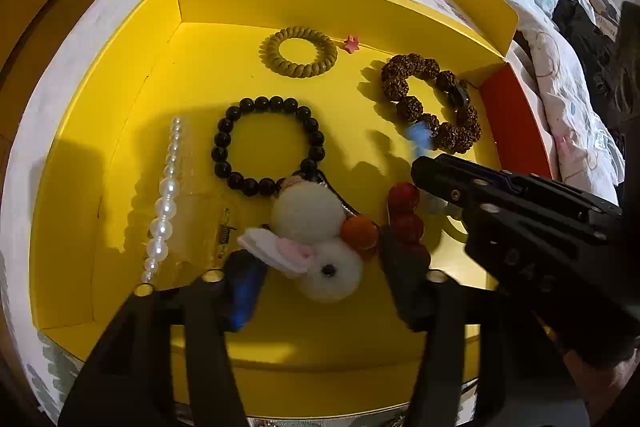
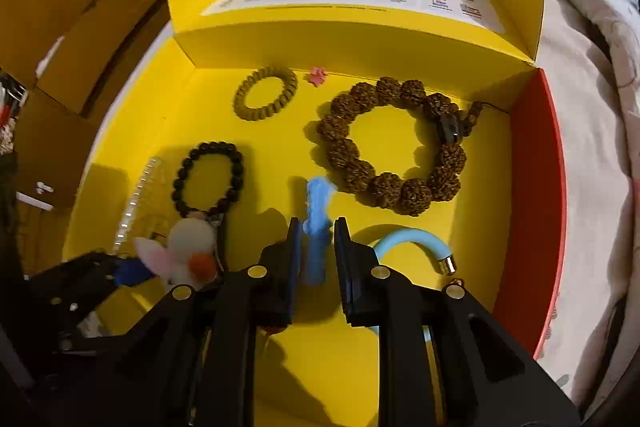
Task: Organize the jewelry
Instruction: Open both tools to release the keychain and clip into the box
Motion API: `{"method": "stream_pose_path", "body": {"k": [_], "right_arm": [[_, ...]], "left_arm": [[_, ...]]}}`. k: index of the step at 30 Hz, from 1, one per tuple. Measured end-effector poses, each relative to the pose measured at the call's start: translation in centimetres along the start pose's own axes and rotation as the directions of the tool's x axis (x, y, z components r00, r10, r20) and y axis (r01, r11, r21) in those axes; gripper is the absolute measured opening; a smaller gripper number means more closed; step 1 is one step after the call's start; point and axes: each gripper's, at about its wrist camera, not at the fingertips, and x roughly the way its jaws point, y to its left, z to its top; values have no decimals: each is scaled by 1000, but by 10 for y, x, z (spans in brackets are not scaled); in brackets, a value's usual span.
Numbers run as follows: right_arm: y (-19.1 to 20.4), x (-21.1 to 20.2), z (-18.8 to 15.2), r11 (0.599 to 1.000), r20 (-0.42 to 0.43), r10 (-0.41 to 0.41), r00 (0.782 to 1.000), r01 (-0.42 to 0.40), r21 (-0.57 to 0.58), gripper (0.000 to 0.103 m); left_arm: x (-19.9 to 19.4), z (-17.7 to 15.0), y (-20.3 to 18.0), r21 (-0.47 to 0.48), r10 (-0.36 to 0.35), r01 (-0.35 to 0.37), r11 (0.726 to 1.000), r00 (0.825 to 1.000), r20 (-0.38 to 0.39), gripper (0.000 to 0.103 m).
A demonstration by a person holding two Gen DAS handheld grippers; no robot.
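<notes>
A yellow box (image 1: pixel 132 115) holds the jewelry. My left gripper (image 1: pixel 320 263) points down into it and stands open. A white plush charm (image 1: pixel 308 211) with an orange ball lies between its fingers, with red beads (image 1: pixel 404 211) by the right finger. My right gripper (image 2: pixel 318 227) is open only a little. A light-blue fuzzy piece (image 2: pixel 318 211) stands between its pads with thin gaps on both sides. In the left wrist view the right gripper (image 1: pixel 424 167) reaches in from the right. A black bead bracelet (image 1: pixel 224 131) and a brown seed bracelet (image 2: pixel 340 151) lie further in.
An olive spiral hair tie (image 1: pixel 298 71) and a pink star (image 1: pixel 352 44) lie near the back wall. A pearl strand (image 1: pixel 166 195) lies at the left. A light-blue bangle with a gold cap (image 2: pixel 412 237) curves beside the right fingers. The box's red side (image 2: pixel 532 187) borders bedding (image 2: pixel 592 131).
</notes>
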Motion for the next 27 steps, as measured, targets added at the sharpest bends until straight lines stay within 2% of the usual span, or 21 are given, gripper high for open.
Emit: {"method": "stream_pose_path", "body": {"k": [4,8,12,15,19,23,27], "right_arm": [[-4,-6,0,1000,26,-10,1000,9,12,24],[-8,-24,-1,999,60,-8,998,6,35,24],[-11,-51,-5,999,104,-3,995,-2,48,24],[-11,-68,-10,999,128,3,992,-10,52,24],[-12,-88,-25,998,148,1,989,-9,59,24],[-13,-101,-43,997,156,2,988,-14,71,24],[-17,-110,-59,995,157,-4,988,-11,95,24]], "left_arm": [[-4,2,-1,-5,-1,1,1000,1000,11,68],[-12,2,1,-19,-11,12,1000,1000,27,68],[-34,0,6,-23,-21,22,999,997,68,68],[-57,-5,14,-33,-39,43,999,994,106,73],[-87,-13,21,-17,-58,61,998,988,141,77],[-113,-32,30,12,-52,51,999,986,161,78],[-125,-46,44,1,-32,32,999,984,176,78]]}}
